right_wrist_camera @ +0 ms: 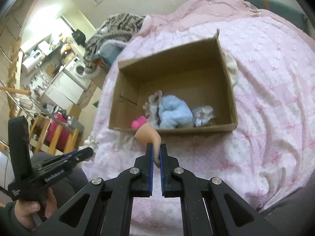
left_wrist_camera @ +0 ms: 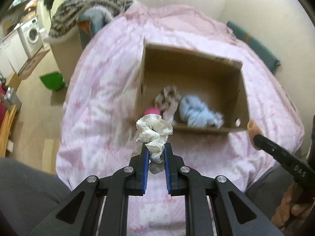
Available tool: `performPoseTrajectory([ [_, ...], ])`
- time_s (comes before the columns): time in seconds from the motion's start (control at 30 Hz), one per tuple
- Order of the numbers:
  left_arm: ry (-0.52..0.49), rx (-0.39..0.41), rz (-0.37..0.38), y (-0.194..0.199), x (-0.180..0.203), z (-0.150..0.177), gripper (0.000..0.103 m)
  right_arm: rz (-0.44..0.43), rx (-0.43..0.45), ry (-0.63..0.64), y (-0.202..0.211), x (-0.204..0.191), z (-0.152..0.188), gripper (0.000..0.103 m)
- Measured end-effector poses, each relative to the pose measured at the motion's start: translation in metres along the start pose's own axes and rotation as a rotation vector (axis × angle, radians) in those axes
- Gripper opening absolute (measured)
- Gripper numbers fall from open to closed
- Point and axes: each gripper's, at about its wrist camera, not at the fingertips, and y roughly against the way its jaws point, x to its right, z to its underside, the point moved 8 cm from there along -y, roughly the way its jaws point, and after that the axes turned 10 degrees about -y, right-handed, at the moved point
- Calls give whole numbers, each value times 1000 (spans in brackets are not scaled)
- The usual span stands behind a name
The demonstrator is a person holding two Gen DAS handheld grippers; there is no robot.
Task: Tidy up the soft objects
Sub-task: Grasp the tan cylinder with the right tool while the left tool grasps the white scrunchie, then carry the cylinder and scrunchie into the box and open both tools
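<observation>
An open cardboard box [left_wrist_camera: 244, 90] [right_wrist_camera: 229, 74] stands on the pink bed. Inside lie a light blue fluffy item [left_wrist_camera: 196, 111] [right_wrist_camera: 174, 111], a brown-and-white furry item [left_wrist_camera: 167, 96] [right_wrist_camera: 152, 103], a pink item [left_wrist_camera: 151, 111] [right_wrist_camera: 138, 123] and a crumpled clear wrapper [right_wrist_camera: 202, 113]. My left gripper [left_wrist_camera: 155, 149] is shut on a white ruffled scrunchie [left_wrist_camera: 152, 129], held just in front of the box's near wall. My right gripper [right_wrist_camera: 156, 147] is shut on a beige soft sponge [right_wrist_camera: 147, 135], also in front of the near wall; the sponge shows in the left wrist view [left_wrist_camera: 254, 128].
The pink floral bedspread [left_wrist_camera: 102, 90] [right_wrist_camera: 275, 78] covers the bed. A striped furry blanket [left_wrist_camera: 88, 5] [right_wrist_camera: 116, 29] hangs over a box beyond the bed's far corner. A green dustpan [left_wrist_camera: 52, 81] lies on the floor at left. A washing machine [left_wrist_camera: 32, 35] stands further back.
</observation>
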Motion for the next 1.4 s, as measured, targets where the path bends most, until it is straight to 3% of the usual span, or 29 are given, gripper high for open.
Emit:
performPoseTrajectory([
  [0.27,-49,91,10,5,7,-61,13,0,78,36,16,-10,-46,7],
  [0.6,-105,80,15,-47,14,-102,13,48,109,48,-5,5,-89,7],
  [0.83,-116,52,52,-103,18,-101,14,106,46,-18,-47,38,-84,8],
  [1.03,-62,-6,65,-136,15,-90,14,163,-27,-36,-73,51,-70,8],
  [1.4,-90,-58,77,-147,19,-79,14,216,-77,6,-95,53,-65,8],
])
